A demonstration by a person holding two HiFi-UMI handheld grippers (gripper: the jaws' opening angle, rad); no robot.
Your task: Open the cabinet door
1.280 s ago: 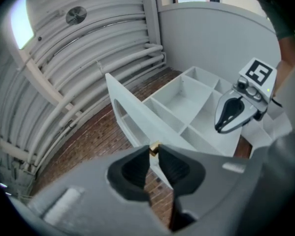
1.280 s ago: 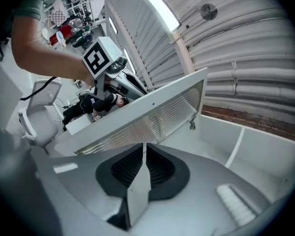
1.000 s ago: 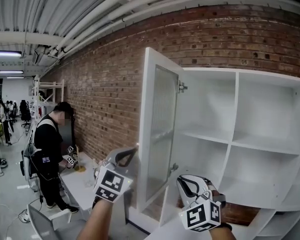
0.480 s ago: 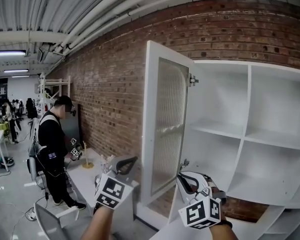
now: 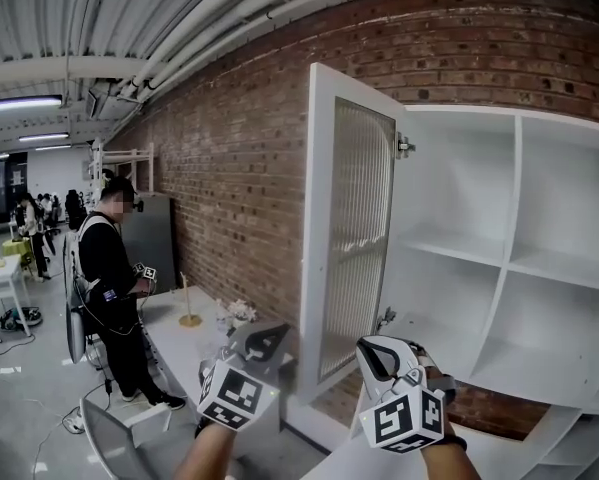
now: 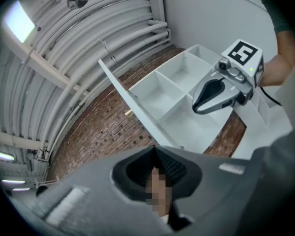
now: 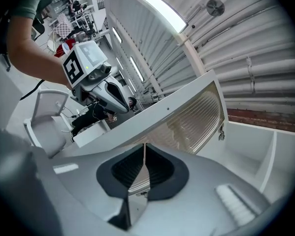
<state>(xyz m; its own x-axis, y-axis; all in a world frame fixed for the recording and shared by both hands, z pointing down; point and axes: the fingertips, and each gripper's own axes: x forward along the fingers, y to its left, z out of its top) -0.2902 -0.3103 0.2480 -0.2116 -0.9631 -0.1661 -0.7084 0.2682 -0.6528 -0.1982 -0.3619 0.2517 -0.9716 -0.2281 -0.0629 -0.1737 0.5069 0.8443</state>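
Note:
The white cabinet (image 5: 499, 268) hangs on a brick wall, and its ribbed-glass door (image 5: 349, 238) stands swung wide open to the left. Its shelves are bare. My left gripper (image 5: 269, 340) is below and left of the door's lower edge, shut on nothing and not touching the door. To its right, my right gripper (image 5: 371, 350) hovers under the door's hinge side, jaws together and empty. The left gripper view has the door (image 6: 132, 104) edge-on and the right gripper (image 6: 221, 90) beside it. In the right gripper view the door (image 7: 186, 117) lies just past the jaws, with the left gripper (image 7: 105, 90) beyond.
A person (image 5: 114, 268) stands at the left holding grippers beside a white table (image 5: 174, 353) that carries a small gold stand (image 5: 188, 318). A grey chair back (image 5: 109, 438) sits at the bottom left. The brick wall (image 5: 229, 188) runs behind everything.
My left gripper has sunk away from the door's edge, and the right gripper has drifted a little. The door stays wide open. The head view has shifted, so the cabinet sits further right.

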